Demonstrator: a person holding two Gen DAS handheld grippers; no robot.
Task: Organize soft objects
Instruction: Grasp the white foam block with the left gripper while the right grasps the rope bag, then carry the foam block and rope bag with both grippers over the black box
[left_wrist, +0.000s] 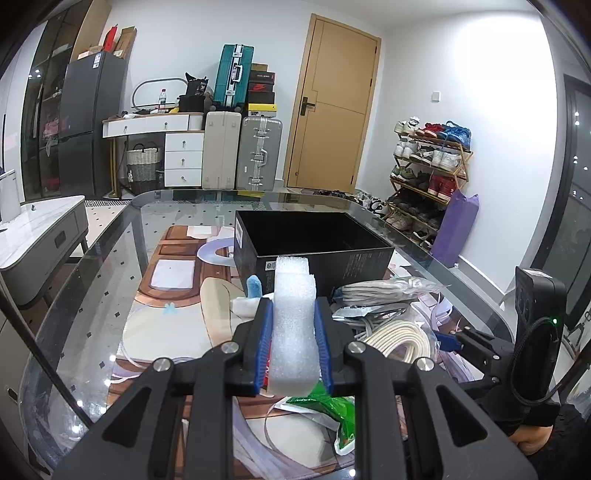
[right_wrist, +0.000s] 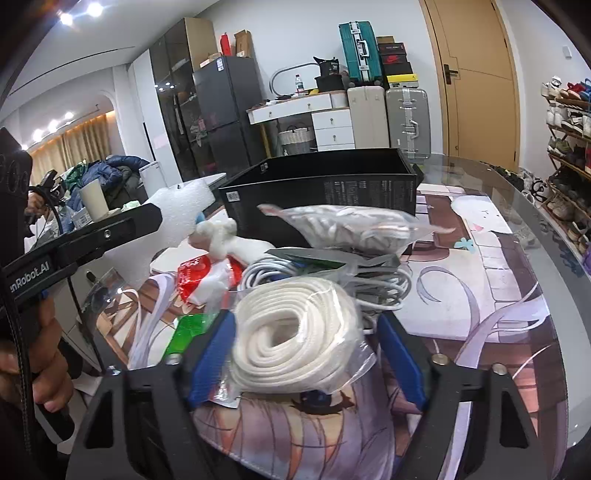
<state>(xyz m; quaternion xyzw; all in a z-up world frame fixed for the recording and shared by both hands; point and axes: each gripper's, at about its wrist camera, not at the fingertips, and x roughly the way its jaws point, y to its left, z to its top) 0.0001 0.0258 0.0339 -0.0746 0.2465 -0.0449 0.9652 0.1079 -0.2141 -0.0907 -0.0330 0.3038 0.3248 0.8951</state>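
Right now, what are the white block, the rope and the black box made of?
The white block looks like packing foam: bubbly, matte surface. The rope seems woven cotton or nylon cord, coiled inside a shiny clear plastic bag. The black box looks like matte cardboard with printed labels.

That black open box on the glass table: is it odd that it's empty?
Somewhat: the black open box looks empty, while bagged white rope coil, grey cables and other soft items lie heaped beside it, unsorted.
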